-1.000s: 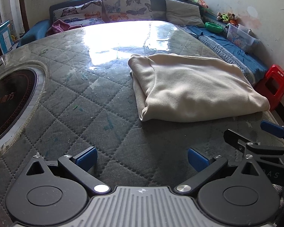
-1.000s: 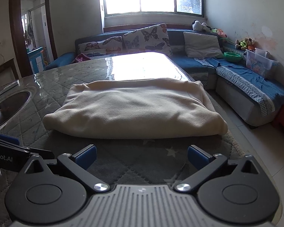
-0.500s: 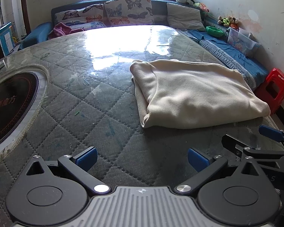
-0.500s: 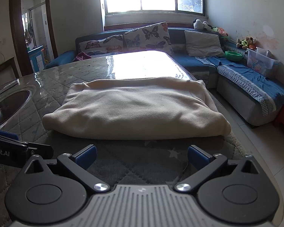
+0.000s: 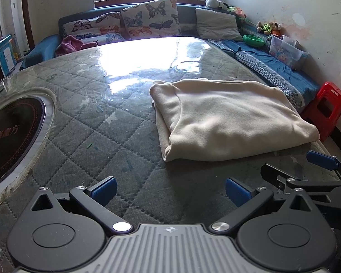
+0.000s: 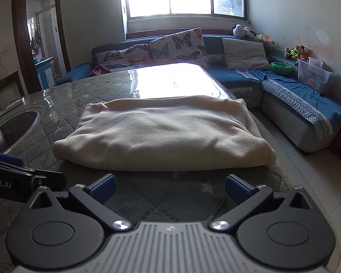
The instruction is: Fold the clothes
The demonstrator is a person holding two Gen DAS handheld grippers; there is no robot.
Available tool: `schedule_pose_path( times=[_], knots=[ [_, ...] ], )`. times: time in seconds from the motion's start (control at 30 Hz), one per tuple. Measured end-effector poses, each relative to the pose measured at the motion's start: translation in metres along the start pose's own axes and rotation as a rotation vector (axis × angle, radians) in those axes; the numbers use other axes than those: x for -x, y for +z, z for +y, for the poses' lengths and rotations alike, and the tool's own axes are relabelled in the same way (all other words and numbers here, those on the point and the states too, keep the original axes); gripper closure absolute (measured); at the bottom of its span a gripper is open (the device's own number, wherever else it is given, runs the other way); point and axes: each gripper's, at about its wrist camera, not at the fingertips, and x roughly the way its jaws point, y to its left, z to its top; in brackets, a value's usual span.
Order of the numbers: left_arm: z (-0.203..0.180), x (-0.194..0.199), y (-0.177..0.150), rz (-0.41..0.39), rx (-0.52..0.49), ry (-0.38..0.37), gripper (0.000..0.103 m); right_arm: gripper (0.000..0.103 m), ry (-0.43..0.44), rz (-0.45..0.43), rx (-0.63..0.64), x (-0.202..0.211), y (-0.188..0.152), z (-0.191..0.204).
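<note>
A cream garment [image 5: 227,118] lies folded into a thick rectangle on the quilted grey table cover [image 5: 97,122]. In the right wrist view the same cream garment [image 6: 163,132] fills the middle, straight ahead. My left gripper [image 5: 170,190] is open and empty, low over the cover, short of the garment's near left corner. My right gripper [image 6: 169,187] is also open and empty, a little short of the garment's near edge. The right gripper's blue-tipped fingers [image 5: 322,160] show at the left view's right edge.
A round dark inset [image 5: 9,136] sits in the table at the left. A blue corner sofa [image 6: 284,95] with butterfly cushions [image 6: 177,45] wraps the far and right sides. A red stool [image 5: 327,109] stands beside the table's right edge, above tiled floor [image 6: 307,170].
Both grippers have drawn back and risen slightly from the garment, so more of the room shows. The garment has not moved and both grippers stay open.
</note>
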Motion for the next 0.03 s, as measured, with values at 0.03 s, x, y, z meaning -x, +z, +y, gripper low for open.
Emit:
schedule_pose_path(
  times=[0.03],
  knots=[
    [-0.0003,0.0004,0.0002,0.000,-0.001,-0.002,0.000,0.000,0.000,0.000,0.000,0.0001,0.0003,0.0000]
  ],
)
